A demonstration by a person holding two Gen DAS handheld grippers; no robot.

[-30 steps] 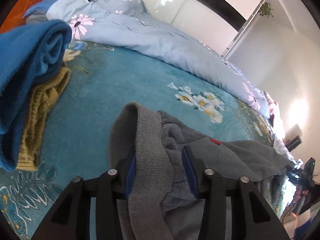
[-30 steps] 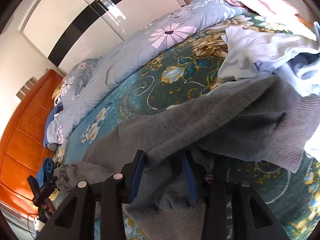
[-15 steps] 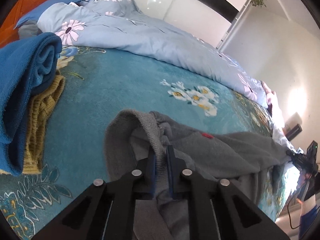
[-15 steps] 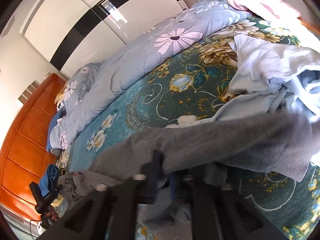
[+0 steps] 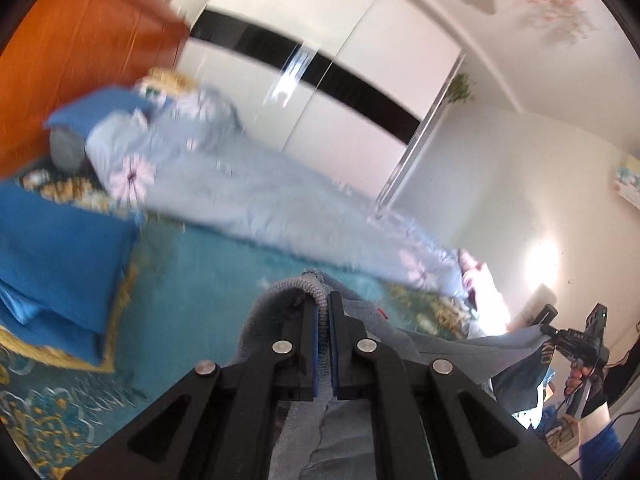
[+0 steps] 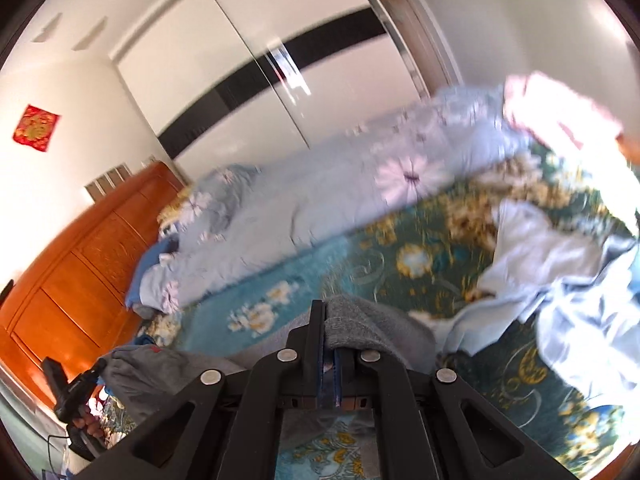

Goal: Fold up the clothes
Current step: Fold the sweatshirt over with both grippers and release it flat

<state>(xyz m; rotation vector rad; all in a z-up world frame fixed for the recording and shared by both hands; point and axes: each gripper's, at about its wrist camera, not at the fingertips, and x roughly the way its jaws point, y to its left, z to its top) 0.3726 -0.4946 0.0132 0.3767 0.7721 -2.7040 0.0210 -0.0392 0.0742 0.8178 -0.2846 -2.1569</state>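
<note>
Two tongs; one grey garment; perhaps two folded items.

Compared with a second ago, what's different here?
Both tools closed and lifted. The left tool was open around the grey sweater's ribbed edge and now pinches it; the right tool clamped the other end. The sweater has risen off the bed. The blue folded pile stayed put.

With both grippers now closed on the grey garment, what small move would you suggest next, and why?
Probably draw the two apart. The left gripper pinches the grey knit garment at its ribbed edge, the right gripper another edge, and cloth sags between them above the teal floral bedspread.
</note>
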